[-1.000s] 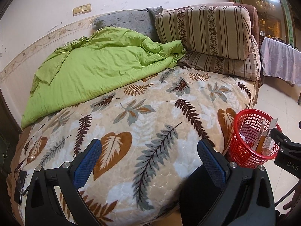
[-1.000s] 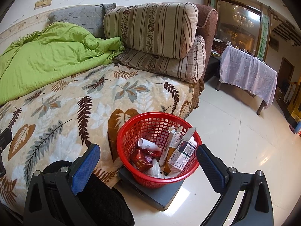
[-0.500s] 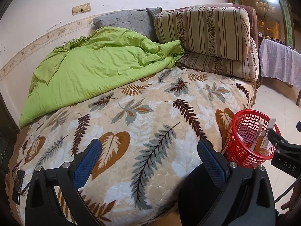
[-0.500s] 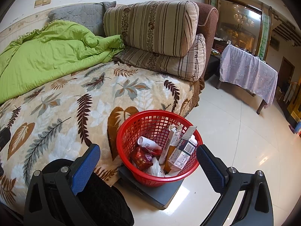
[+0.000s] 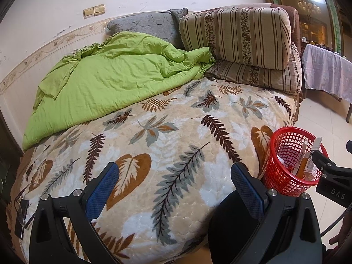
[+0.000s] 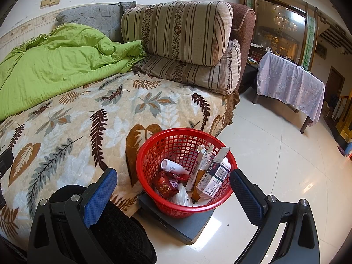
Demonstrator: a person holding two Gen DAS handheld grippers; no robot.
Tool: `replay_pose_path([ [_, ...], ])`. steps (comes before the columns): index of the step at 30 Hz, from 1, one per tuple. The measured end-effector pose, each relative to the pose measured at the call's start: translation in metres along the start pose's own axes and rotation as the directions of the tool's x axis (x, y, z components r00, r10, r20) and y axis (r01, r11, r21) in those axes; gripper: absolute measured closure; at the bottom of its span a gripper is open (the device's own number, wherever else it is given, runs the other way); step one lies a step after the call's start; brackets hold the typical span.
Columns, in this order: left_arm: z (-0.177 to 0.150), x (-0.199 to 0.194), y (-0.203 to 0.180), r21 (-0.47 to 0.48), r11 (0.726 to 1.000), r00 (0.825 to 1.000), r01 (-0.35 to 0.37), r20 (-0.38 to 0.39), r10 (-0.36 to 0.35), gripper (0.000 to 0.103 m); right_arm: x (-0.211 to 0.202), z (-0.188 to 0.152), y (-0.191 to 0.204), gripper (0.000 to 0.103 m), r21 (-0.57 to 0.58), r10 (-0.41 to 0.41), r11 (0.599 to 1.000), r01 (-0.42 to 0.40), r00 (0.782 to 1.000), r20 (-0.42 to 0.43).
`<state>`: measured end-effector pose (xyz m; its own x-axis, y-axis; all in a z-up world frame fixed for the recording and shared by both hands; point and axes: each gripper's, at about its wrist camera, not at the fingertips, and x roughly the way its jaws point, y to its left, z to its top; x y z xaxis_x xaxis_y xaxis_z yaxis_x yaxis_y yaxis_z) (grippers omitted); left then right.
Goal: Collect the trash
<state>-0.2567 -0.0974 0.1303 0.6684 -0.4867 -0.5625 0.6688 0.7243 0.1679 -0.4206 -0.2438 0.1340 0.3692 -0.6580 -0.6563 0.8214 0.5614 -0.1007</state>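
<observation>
Left wrist view, left to right: black phone-like device with a cable (image 5: 21, 217) at the lower left edge of the bed. Crumpled lime-green quilt (image 5: 110, 81) fills the upper left, grey quilted pillow (image 5: 147, 25) behind it against the wall. Beige plush bedspread with brown and grey leaf print (image 5: 176, 136) covers the centre. Two striped beige-brown cushions (image 5: 242, 35) stacked at upper right. Left tool (image 5: 173, 189) at bottom centre, blue-padded jaws spread wide, nothing between them, hovering over the bedspread's near edge. Round red plastic mesh basket (image 5: 283, 169) at lower right, just beside the bed edge, cartons sticking out of it. Part of the other tool's black frame overlaps the basket's right rim at the far right.

Right wrist view, left to right: same quilt, pillow, bedspread and cushions across the left and upper centre. Right tool (image 6: 173, 189) at bottom, jaws wide, empty, framing the red basket (image 6: 154, 151) in the lower centre. Basket sits on a flat dark grey slab (image 6: 189, 226) on the glossy white tiled floor (image 6: 275, 154), touching the bed's side. Inside: white cylindrical bottle (image 6: 172, 167), red foil packet (image 6: 166, 186), crumpled white wrapper (image 6: 183, 194), upright white and orange cartons (image 6: 211, 176). Table under a pale lilac floral cloth (image 6: 288, 83) at upper right, well apart.
</observation>
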Motion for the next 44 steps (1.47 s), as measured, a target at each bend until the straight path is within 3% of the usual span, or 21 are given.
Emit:
replay_pose_path([
  [21, -0.001, -0.001, -0.002, -0.01, 1.0, 1.0, 0.01, -0.003, -0.01, 0.002, 0.001, -0.002, 0.001, 0.0, -0.009, 0.008, 1.0, -0.008, 1.0, 0.004],
  [27, -0.002, 0.002, -0.004, -0.052, 0.998, 0.999, 0.043, -0.026, -0.045, 0.002, 0.004, 0.0, 0.014, 0.0, -0.058, 0.049, 0.997, -0.047, 0.999, 0.022],
  [31, 0.0, 0.006, 0.02, -0.113, 0.993, 0.998, 0.037, -0.044, -0.042, 0.002, 0.013, 0.019, 0.032, 0.0, -0.087, 0.098, 0.991, -0.097, 0.995, 0.011],
  [36, -0.004, 0.024, 0.077, -0.245, 0.969, 0.994, -0.027, -0.106, 0.001, 0.002, 0.024, 0.056, 0.085, 0.0, -0.149, 0.188, 0.971, -0.185, 0.982, 0.011],
  [38, -0.011, 0.033, 0.108, -0.306, 0.947, 0.989, -0.095, -0.137, 0.055, 0.002, 0.033, 0.065, 0.121, 0.0, -0.192, 0.237, 0.953, -0.234, 0.971, -0.005],
  [40, -0.018, 0.043, 0.132, -0.347, 0.924, 0.979, -0.16, -0.176, 0.103, 0.002, 0.044, 0.067, 0.154, 0.0, -0.242, 0.269, 0.933, -0.267, 0.963, -0.025],
  [42, -0.026, 0.059, 0.155, -0.397, 0.896, 0.965, -0.198, -0.237, 0.108, 0.002, 0.059, 0.066, 0.193, 0.0, -0.28, 0.298, 0.911, -0.303, 0.953, -0.059],
  [44, -0.036, 0.08, 0.174, -0.412, 0.873, 0.941, -0.261, -0.31, 0.135, 0.002, 0.083, 0.063, 0.231, 0.0, -0.299, 0.303, 0.898, -0.323, 0.946, -0.114],
])
